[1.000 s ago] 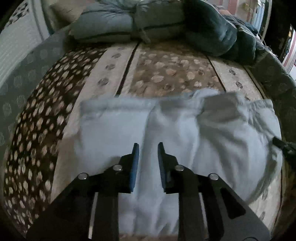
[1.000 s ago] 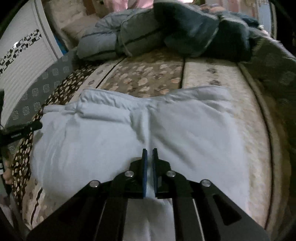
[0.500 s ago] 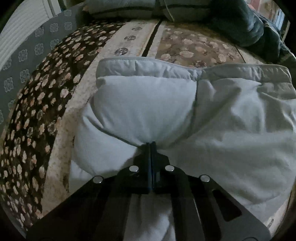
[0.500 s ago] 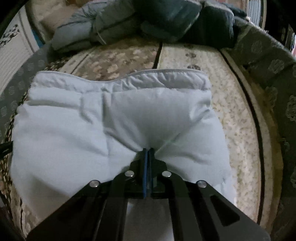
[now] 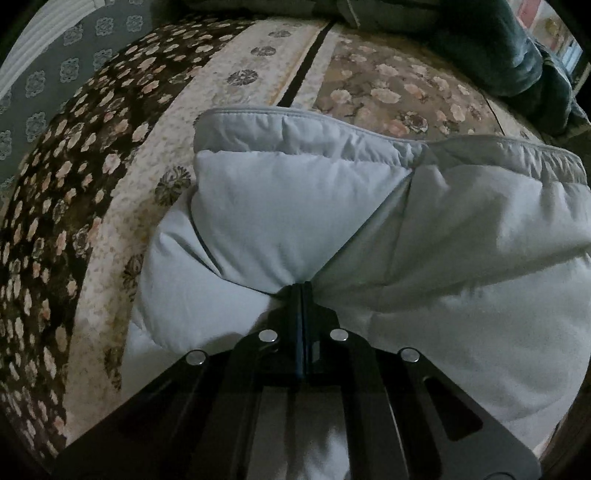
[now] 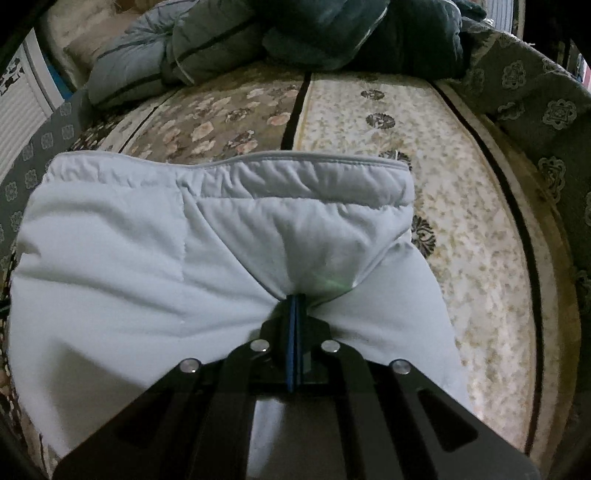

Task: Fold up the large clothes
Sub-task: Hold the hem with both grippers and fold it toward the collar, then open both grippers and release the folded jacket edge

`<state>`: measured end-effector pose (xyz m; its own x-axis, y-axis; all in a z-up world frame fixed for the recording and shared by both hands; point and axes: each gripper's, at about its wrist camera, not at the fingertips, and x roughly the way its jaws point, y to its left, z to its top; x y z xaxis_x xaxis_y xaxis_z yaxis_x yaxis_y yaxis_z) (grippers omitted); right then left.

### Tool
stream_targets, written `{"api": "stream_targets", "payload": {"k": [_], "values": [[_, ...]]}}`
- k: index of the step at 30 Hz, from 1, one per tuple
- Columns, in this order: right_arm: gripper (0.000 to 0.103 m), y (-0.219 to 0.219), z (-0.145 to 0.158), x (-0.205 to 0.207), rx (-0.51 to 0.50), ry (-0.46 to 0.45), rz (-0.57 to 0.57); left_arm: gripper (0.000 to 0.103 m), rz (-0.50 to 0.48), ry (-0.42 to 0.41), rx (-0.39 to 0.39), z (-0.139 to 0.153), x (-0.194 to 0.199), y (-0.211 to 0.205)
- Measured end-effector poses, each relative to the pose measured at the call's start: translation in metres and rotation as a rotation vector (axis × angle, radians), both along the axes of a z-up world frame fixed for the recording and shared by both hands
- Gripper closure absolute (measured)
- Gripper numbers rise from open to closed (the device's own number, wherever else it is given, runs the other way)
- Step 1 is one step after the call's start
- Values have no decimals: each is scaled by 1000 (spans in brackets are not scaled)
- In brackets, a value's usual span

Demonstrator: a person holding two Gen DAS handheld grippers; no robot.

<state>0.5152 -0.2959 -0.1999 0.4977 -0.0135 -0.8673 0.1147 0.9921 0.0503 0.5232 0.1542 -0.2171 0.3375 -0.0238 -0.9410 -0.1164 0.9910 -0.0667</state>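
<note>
The pale blue jacket [image 5: 303,218] [image 6: 229,236] lies on the flowered bed [image 5: 122,155] [image 6: 461,206], its hem short of bare cover beyond. Both the left hand-held gripper [image 5: 300,291] and right hand-held gripper [image 6: 294,301] pinch its cloth. Dark bedding [image 6: 303,33] is heaped at the far end.

Left gripper [image 5: 301,286]: jaws were closed, pinching a fold of the garment.
Pale blue garment [image 5: 303,221]: lay bunched on the floral bedspread [image 5: 110,192], gathered hem farthest from the gripper.
</note>
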Motion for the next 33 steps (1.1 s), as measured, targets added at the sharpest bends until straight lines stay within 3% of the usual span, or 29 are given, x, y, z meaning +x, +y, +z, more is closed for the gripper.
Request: {"api": "stream_targets", "payload": {"k": [9,15,24,28,33], "values": [[98,-1,49,-83,30,-111,102,101,-18,-131,-30,45,-85,12],[98,5,53,-136,16,-148,124,100,-14,-140,-58,37,-117,18],[102,-5,3,-105,51,-47,83,100,-33,-94,-7,8,-109,12],[103,-5,-12,-89,66,-10,89,100,-23,-86,-33,-2,-100,13],[103,5,-22,-74,22,16,114,100,-30,-75,-22,-9,-89,11]]}}
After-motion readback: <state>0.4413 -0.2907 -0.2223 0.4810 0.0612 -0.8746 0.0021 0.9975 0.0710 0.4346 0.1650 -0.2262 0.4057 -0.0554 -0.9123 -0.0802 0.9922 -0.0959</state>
